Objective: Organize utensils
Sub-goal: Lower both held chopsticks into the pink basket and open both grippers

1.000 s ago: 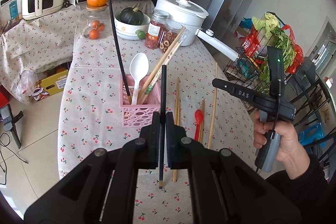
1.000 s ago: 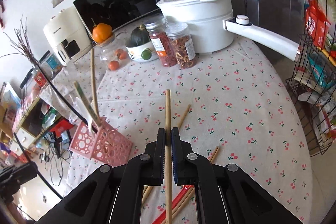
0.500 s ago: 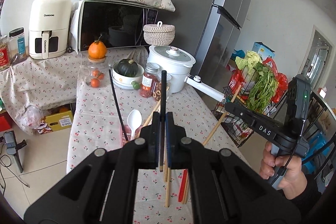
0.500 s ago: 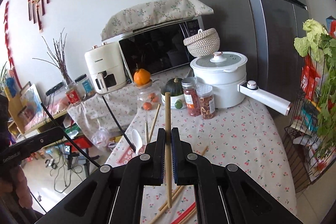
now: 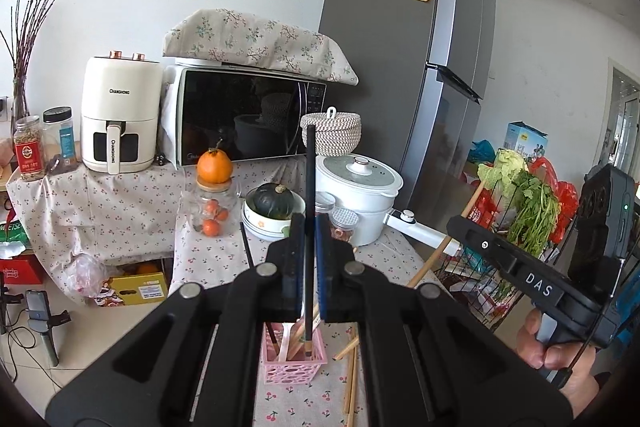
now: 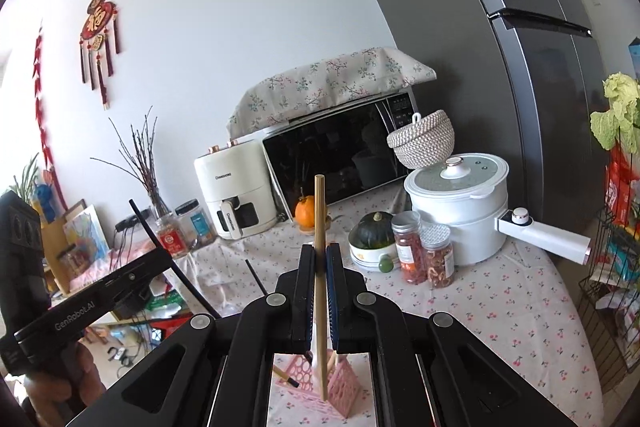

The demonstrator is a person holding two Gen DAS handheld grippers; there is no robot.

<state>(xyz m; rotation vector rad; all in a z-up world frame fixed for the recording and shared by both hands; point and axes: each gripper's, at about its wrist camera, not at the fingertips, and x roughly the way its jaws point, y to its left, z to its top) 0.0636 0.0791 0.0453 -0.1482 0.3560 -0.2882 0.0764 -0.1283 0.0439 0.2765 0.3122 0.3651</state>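
Note:
My left gripper is shut on a black chopstick, which stands upright between the jaws with its lower tip over the pink basket. The basket holds another black chopstick, a white spoon and wooden chopsticks. My right gripper is shut on a wooden chopstick, also upright, its lower end in front of the pink basket. Each gripper shows in the other's view: the right one at the right, the left one at the left. Loose wooden chopsticks lie on the cloth beside the basket.
At the back of the cherry-print table stand a white pot with a long handle, two jars, a bowl with a squash and a jar topped by an orange. A wire rack of greens stands at the right.
Both grippers have risen and tilted upward, so the views now take in the wall and appliances. Each chopstick stays clamped, and the basket has slid to the bottom of both views.

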